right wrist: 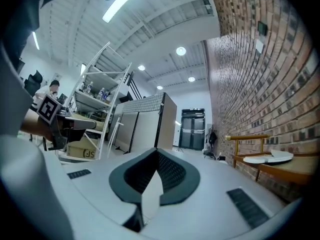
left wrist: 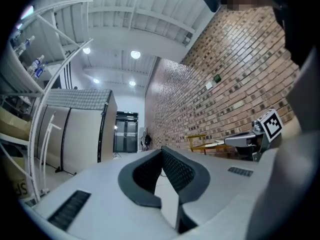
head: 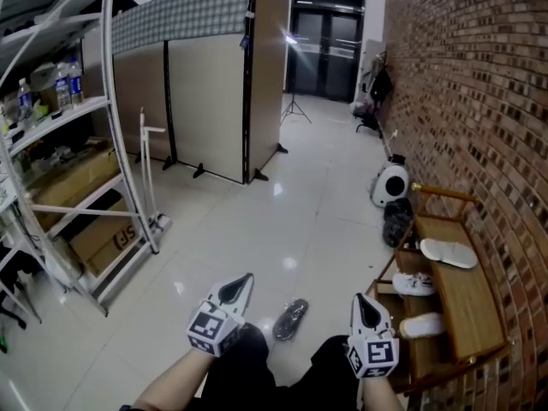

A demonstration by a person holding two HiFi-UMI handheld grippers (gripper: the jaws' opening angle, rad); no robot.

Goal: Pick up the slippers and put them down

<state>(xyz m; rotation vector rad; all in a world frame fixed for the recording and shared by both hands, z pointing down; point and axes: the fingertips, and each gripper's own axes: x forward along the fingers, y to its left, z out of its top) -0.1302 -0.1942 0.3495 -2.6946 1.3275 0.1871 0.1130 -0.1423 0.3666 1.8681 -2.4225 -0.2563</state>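
Note:
A white slipper point(head: 448, 253) lies on top of the wooden shoe rack point(head: 467, 302) by the brick wall; the right gripper view shows that white slipper point(right wrist: 265, 158) too. Lower on the rack are a second white slipper point(head: 422, 324) and a white shoe point(head: 414, 284). A dark grey slipper point(head: 291, 318) lies on the floor between my two grippers. My left gripper point(head: 244, 279) point(left wrist: 161, 149) is shut and empty, just left of the grey slipper. My right gripper point(head: 360, 300) point(right wrist: 156, 152) is shut and empty, beside the rack's near end.
White metal shelving point(head: 81, 187) with cardboard boxes stands at the left. A folding partition point(head: 205, 92) is further back, with a white round device point(head: 391, 184) and a dark bag point(head: 397, 221) beside the rack's far end. Glossy floor point(head: 257, 229) stretches ahead.

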